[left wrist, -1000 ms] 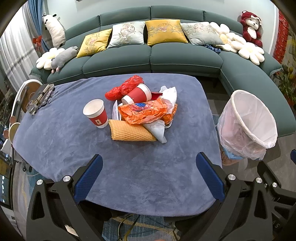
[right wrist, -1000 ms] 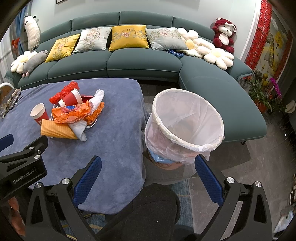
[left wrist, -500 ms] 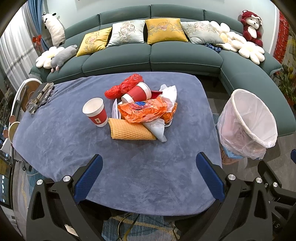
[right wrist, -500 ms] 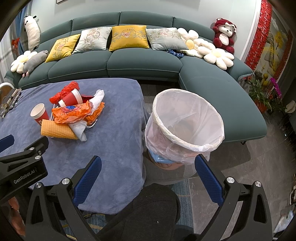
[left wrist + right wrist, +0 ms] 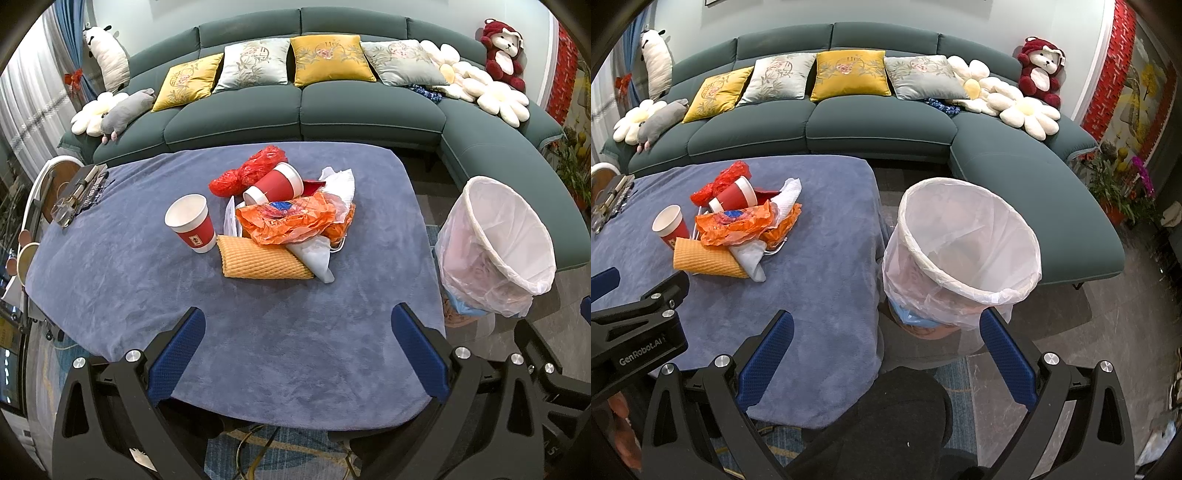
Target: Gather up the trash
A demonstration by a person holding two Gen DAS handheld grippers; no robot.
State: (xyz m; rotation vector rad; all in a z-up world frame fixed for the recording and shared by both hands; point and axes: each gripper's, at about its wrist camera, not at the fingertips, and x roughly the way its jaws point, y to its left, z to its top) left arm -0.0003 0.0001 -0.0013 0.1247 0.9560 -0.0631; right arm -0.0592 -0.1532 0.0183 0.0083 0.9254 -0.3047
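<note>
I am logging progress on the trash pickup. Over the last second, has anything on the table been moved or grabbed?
No visible change. The left gripper and right gripper hang with jaws wide open and empty, back from the pile. The upright paper cup, tipped red cup, orange bag and yellow foam net lie as before; the lined bin stands beside the table.

The left gripper (image 5: 297,352) has its jaws spread wide, and nothing is between the blue pads (image 5: 177,354). The right gripper (image 5: 884,356) is also wide apart and holds nothing. The two grippers are side by side at about the same height, both pointing forward. In the right wrist view the left gripper's body shows at the left edge.
</note>
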